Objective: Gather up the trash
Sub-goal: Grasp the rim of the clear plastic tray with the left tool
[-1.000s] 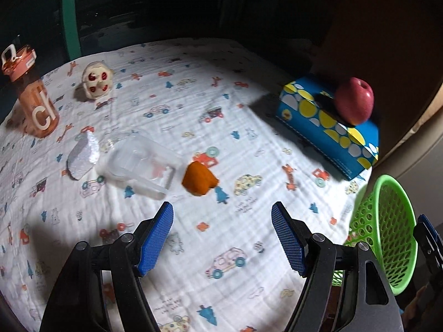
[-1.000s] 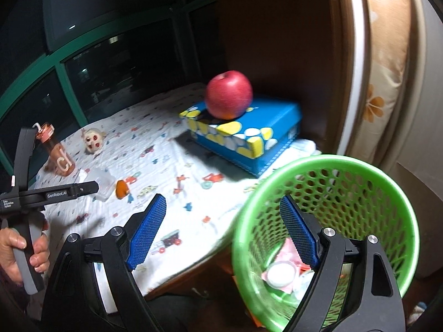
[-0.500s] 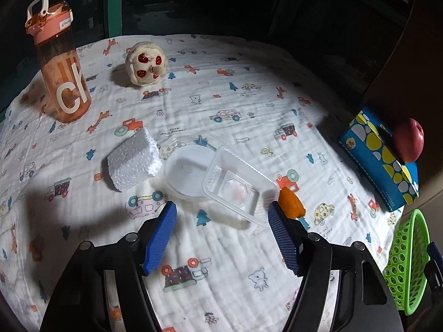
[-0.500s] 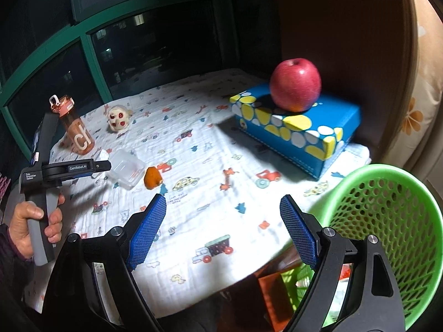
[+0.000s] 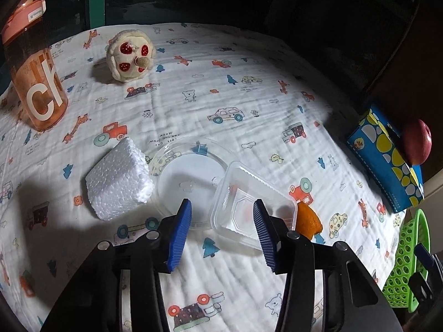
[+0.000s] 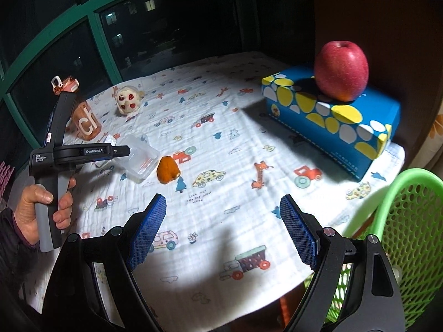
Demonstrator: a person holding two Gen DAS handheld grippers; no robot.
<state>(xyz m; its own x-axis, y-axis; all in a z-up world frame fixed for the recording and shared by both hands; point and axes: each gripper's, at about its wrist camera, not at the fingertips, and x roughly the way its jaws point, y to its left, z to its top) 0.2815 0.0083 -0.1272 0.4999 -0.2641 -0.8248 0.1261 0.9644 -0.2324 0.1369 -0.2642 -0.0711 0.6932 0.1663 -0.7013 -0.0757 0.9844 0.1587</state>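
A clear plastic tray (image 5: 249, 210) lies on the printed cloth, overlapping a round clear lid (image 5: 191, 179). A white foam block (image 5: 119, 182) sits left of the lid and an orange peel (image 5: 307, 221) right of the tray. My left gripper (image 5: 221, 232) hovers just over the tray's near left part. Its jaws are closing, and the pads are not pressing on the tray. In the right wrist view the left gripper (image 6: 121, 150) reaches the tray (image 6: 138, 157) from the left. My right gripper (image 6: 224, 232) stands open and empty over the cloth, beside the green basket (image 6: 401, 221).
An orange bottle (image 5: 33, 77) and a plush toy (image 5: 130, 55) stand at the back left. A blue tissue box (image 6: 332, 119) carries a red apple (image 6: 342, 70) at the right. A hand (image 6: 41, 202) holds the left gripper's handle. The basket (image 5: 407, 262) hangs off the table's right edge.
My left gripper came down and forward over the clear tray while its jaws narrowed. The right gripper swung from above the basket toward the table, still wide.
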